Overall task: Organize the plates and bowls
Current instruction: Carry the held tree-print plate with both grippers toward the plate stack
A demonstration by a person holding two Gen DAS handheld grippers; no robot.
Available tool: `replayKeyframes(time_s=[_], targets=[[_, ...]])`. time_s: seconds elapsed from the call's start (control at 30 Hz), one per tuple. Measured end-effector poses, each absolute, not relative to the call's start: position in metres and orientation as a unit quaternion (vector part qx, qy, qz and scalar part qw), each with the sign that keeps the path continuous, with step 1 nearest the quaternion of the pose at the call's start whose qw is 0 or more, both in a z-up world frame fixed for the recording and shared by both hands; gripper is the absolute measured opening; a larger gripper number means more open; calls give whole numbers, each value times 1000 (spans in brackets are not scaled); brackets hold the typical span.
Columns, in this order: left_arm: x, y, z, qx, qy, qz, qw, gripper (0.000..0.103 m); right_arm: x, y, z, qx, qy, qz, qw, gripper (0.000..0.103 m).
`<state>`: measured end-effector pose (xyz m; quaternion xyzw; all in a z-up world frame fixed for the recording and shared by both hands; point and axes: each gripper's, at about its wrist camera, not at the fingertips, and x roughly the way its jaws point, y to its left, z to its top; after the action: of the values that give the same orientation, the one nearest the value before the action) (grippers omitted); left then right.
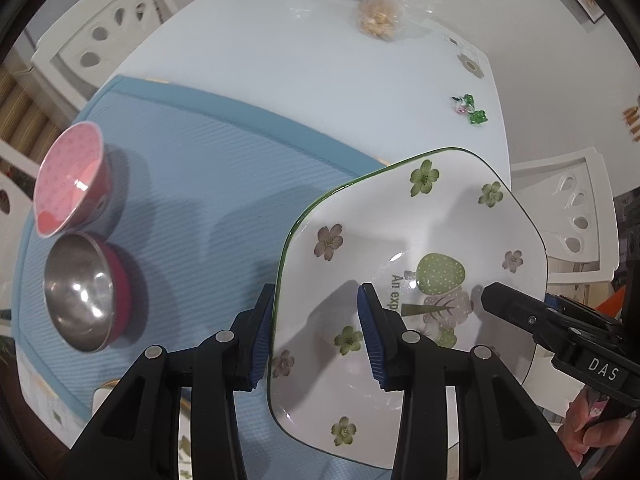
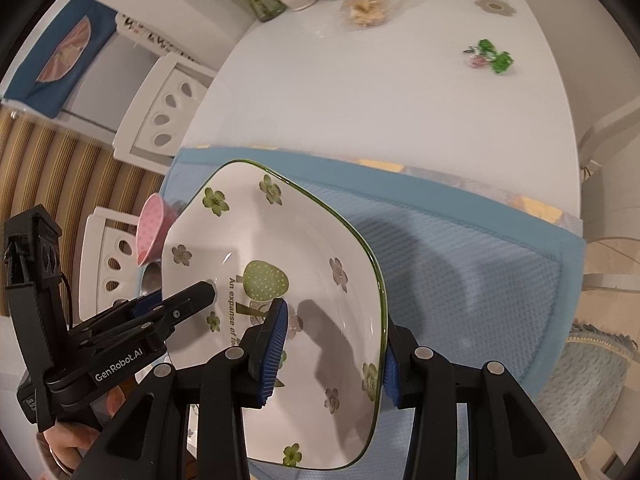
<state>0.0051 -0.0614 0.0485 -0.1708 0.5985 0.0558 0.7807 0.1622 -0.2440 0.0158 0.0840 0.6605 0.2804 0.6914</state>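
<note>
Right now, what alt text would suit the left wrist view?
Left gripper clamps the rim of a white floral plate held above a blue mat, with the right gripper on the opposite rim. A pink bowl and a steel bowl sit on the mat.

A blue mat covers the near table; green-wrapped candies lie beyond.

Left gripper: we see black arms, ribbed blue pads, round silver pins, "GenRobot.AI" in white.
Right gripper: we see the same black-and-blue build, "DAS" in white on its side.
</note>
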Motion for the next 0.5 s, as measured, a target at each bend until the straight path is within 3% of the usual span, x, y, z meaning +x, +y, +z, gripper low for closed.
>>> replayKeyframes(time_s=[0.5], targets=[[-37,-12,60,-185,589,75,783,37,130,-188,28,55,664,302,682,42]])
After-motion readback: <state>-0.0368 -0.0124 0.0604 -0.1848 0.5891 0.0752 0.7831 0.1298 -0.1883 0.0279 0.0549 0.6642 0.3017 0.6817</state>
